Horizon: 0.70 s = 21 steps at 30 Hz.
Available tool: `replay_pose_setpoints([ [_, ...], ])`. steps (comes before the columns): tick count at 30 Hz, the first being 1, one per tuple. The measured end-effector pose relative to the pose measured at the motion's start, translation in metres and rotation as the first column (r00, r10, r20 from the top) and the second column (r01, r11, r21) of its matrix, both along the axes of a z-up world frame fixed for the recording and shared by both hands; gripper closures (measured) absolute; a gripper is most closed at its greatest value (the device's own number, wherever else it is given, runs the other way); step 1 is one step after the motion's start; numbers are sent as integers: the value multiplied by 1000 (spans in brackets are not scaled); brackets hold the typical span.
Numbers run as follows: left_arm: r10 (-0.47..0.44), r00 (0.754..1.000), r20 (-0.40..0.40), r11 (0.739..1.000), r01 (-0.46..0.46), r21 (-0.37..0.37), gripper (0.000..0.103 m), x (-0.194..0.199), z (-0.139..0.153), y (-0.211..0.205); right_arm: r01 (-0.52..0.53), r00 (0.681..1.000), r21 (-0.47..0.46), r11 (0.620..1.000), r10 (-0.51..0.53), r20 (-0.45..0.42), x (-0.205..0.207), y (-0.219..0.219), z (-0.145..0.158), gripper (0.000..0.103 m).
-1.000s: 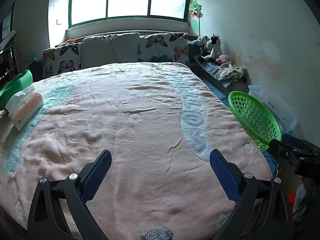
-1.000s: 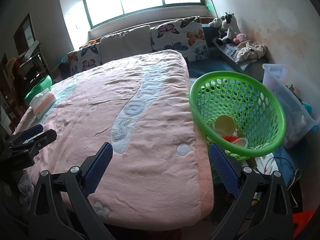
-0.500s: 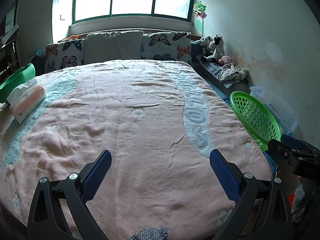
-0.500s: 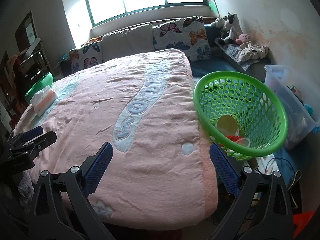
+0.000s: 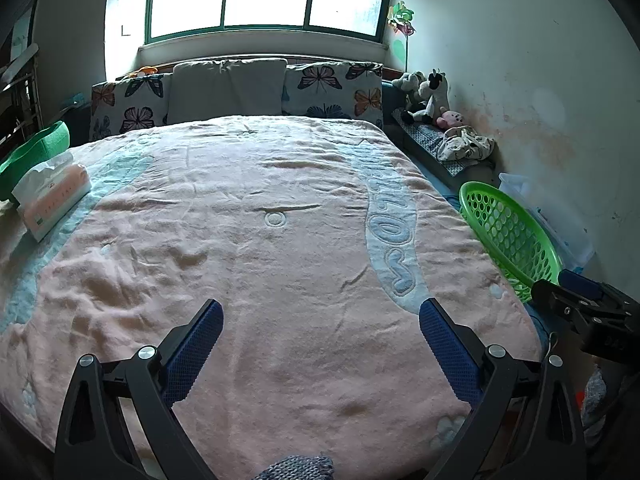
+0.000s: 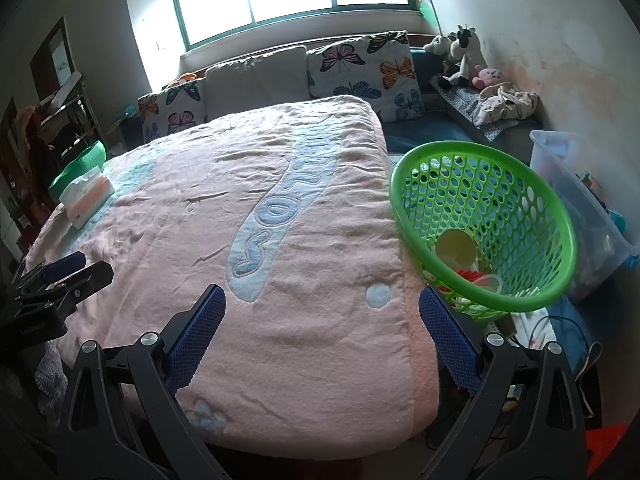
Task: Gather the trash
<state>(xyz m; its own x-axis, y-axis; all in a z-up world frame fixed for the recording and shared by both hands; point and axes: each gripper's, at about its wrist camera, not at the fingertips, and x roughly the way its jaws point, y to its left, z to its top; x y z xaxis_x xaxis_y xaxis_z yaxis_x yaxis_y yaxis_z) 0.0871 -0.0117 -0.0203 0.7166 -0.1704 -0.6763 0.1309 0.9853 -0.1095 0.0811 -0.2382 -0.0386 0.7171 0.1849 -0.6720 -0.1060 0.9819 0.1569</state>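
Both grippers hang over the foot edge of the bed, and both are spread wide with nothing between the blue pads. The left gripper [image 5: 320,316] sits over the middle of the foot edge, above the pink blanket [image 5: 260,264]. The right gripper [image 6: 322,300] is over the bed's right foot corner, its right finger [image 6: 448,340] lying across the view just below the green basket [image 6: 560,216].

The basket stands tilted off the right edge of the bed, near the foot, its mouth turned up toward the grippers. The trash [image 6: 472,276] lies in its low side: a pale round lid or cup, something red, and a clear plastic piece. What else is under them I cannot tell. In the left view the basket [image 5: 508,232] shows only as a rim and mesh wall beyond the bed's right edge, with the right gripper's dark frame just below it.

On the blanket itself, a tissue pack [image 5: 52,196] rests at the left edge, with a green tub [image 5: 32,152] just behind it. Pillows [image 5: 228,88] line the head edge under the window. A clear bin [image 6: 580,200] stands against the wall beyond the basket, and soft toys [image 6: 460,56] sit in the far right corner.
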Motion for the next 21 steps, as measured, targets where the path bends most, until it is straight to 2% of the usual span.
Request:
replay_pose_setpoints([
  [10,22,1000,-7,1000,-22,-3,8,1,-2,2,11,1000,-11,1000,-11,1,0,0,0,6],
  [21,54,998,-19,998,-54,28,8,0,-6,3,48,999,-53,997,-48,5,-1,-1,-1,6],
])
